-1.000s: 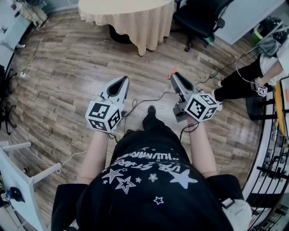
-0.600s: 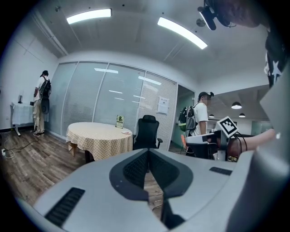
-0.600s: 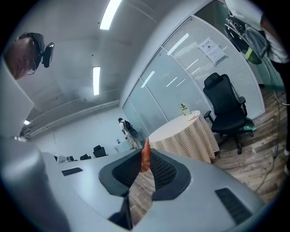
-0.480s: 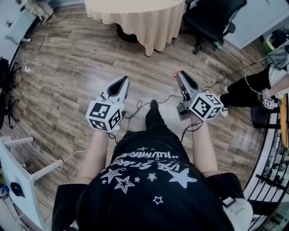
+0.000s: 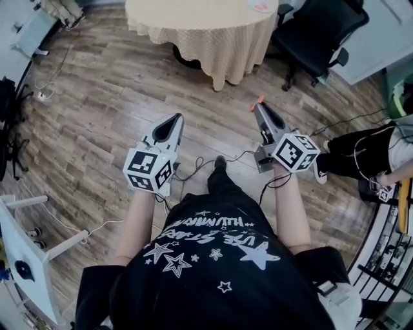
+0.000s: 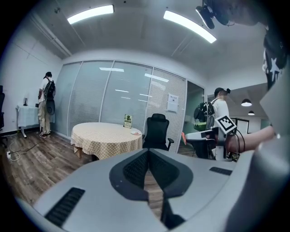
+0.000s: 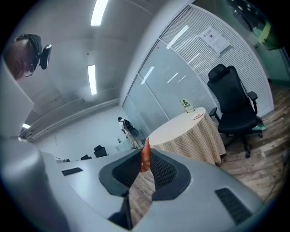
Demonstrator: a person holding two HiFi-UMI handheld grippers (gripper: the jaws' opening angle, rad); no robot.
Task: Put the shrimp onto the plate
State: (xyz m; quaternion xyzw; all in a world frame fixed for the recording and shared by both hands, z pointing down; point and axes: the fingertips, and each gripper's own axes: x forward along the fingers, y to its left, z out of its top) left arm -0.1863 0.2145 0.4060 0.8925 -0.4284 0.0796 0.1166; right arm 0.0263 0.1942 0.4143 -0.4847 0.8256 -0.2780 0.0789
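An orange shrimp [image 7: 146,155] stands upright between the jaws of my right gripper [image 7: 145,159], which is shut on it. In the head view its tip [image 5: 260,100] pokes past the right gripper [image 5: 257,107], held over the wooden floor. The left gripper [image 5: 175,118] is shut and holds nothing; its jaws [image 6: 148,152] meet at the tip. The plate [image 5: 261,6] is small and white with a red rim. It lies on a round table with a checked cloth [image 5: 206,29], well ahead of both grippers. It also shows as the plate [image 7: 196,116] and the plate [image 6: 135,132].
A black office chair [image 5: 321,32] stands right of the table. A person in black trousers [image 5: 358,155] is at the right edge. Cables [image 5: 213,151] run over the floor by my feet. A white table frame [image 5: 26,238] is at the lower left. Glass partitions [image 6: 113,95] stand behind the table.
The round table and chair have slid further into the head view. Both grippers stay in front of my body, the right still shut on the shrimp.
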